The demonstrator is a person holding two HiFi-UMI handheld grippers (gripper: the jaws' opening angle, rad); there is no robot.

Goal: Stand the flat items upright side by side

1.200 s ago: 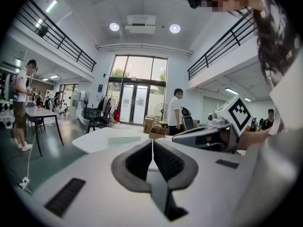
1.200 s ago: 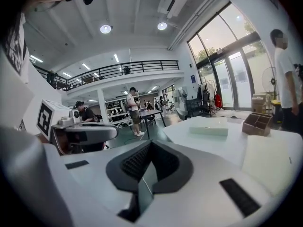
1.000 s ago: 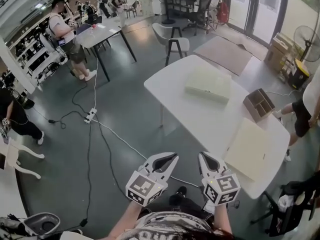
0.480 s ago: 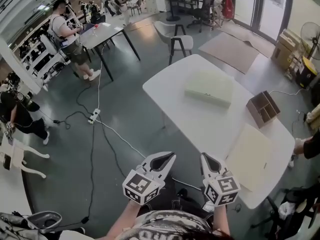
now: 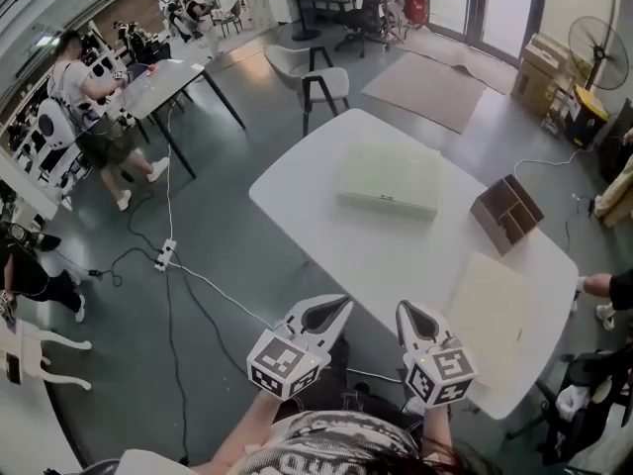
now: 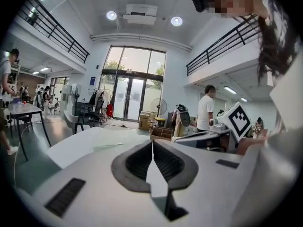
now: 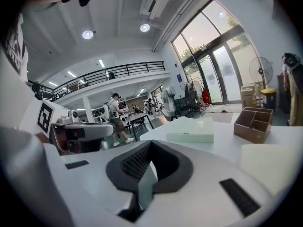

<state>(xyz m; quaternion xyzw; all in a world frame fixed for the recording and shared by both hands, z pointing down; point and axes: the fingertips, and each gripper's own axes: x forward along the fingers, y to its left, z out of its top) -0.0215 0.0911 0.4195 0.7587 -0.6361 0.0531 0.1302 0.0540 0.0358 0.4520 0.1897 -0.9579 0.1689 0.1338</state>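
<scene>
Two flat cream slabs lie on the white table [image 5: 396, 255]: one [image 5: 388, 179] near its far side, also in the right gripper view as a slab [image 7: 191, 129], and one [image 5: 490, 302] at the near right, whose corner [image 7: 272, 162] shows there too. A brown wooden divided box [image 5: 505, 213] stands at the table's right, seen again as the box [image 7: 254, 123]. My left gripper [image 5: 339, 308] and right gripper [image 5: 404, 310] hang side by side just short of the table's near edge, both shut and empty. Each gripper view shows its jaws pressed together.
A white chair [image 5: 315, 79] stands beyond the table, a beige mat [image 5: 427, 88] on the floor behind it. A power strip and cable [image 5: 164, 254] trail across the floor at left. People stand at a far table [image 5: 148, 85]. A fan [image 5: 590, 43] and boxes sit at far right.
Both grippers have come closer to the table, which now lies more centred and nearer in the head view. The jaws stayed shut.
</scene>
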